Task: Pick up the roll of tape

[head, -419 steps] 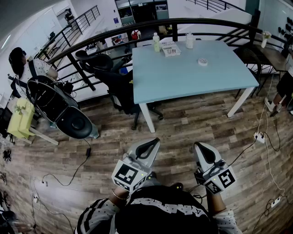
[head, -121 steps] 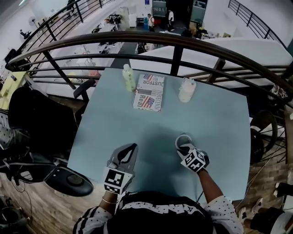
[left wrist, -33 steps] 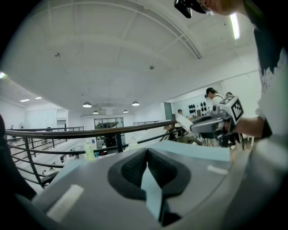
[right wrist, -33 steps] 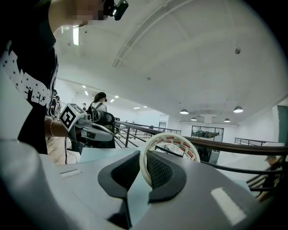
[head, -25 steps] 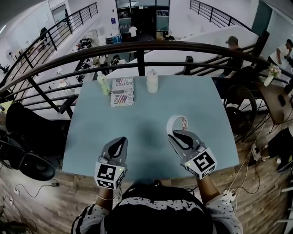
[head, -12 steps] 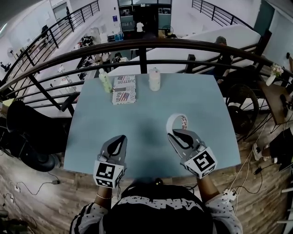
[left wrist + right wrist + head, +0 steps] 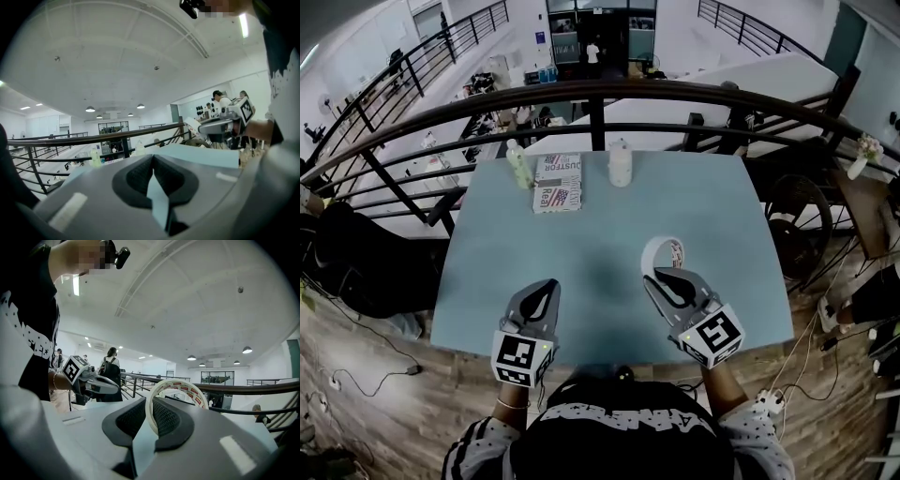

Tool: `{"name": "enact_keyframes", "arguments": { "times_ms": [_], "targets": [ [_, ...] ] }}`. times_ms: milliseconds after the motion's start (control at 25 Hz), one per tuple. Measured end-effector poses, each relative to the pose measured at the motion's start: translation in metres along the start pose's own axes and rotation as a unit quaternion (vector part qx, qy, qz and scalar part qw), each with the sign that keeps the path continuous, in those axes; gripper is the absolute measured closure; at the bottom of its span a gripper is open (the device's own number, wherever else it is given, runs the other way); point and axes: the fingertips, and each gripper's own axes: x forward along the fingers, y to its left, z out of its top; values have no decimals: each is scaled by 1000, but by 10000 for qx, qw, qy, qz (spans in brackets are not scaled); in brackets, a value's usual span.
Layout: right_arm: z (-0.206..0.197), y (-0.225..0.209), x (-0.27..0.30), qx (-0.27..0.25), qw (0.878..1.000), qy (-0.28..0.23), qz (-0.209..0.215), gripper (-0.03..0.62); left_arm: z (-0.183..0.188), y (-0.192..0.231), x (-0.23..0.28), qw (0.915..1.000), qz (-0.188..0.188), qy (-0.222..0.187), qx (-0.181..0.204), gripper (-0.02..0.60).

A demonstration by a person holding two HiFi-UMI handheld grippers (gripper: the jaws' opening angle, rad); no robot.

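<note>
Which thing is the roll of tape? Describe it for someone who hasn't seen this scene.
On the light blue table, look to the near right, at the right gripper. The tape is held on edge between its jaws: a white ring with red print, unlike the bottles and box at the far edge.

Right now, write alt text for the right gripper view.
The right claw grips a tape roll upright by its rim. Behind it are a blue table, a dark railing, and the left claw at left.

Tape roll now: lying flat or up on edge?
Up on edge. The tape roll stands as an upright ring, its wall pinched between the right gripper's jaws.
</note>
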Motion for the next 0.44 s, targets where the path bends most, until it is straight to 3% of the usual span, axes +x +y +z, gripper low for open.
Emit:
{"name": "enact_keyframes", "arguments": {
  "times_ms": [440],
  "targets": [
    [6, -1, -4, -8, 10000, -22, 22, 542, 5, -3, -2, 10000, 43, -16, -7, 581]
  ]
}}
